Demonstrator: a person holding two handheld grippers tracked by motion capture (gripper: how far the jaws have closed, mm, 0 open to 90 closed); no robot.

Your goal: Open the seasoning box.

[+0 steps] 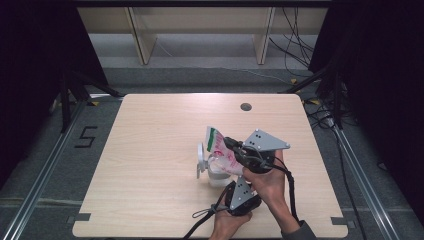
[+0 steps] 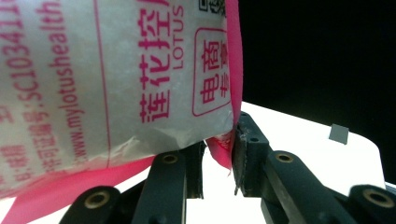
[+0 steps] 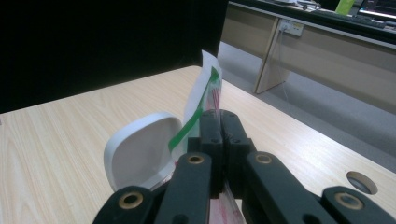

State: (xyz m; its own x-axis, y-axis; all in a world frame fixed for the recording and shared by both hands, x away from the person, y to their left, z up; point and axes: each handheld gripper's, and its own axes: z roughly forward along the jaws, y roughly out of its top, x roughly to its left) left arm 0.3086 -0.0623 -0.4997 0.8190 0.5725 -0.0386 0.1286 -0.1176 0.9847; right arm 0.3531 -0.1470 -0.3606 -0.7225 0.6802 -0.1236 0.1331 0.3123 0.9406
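1. Clamping the pink-printed pouch [image 1: 220, 146] by its edge, right gripper [image 3: 219, 122], jaws fully closed.
2. Left gripper [image 2: 218, 158], jaws part open; pouch's pink corner hangs between them, grip unclear.
3. White hinged-lid container [image 1: 210, 167] sits just under the pouch, on the tabletop [image 1: 150, 150].

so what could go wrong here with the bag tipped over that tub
1. The right gripper pinches only a thin edge of the pink-printed bag; it may slip under the contents' weight.
2. The left gripper has just a bottom corner between its jaws, so the bag could swing sideways.
3. The white container looks small; contents may spill past onto the table.
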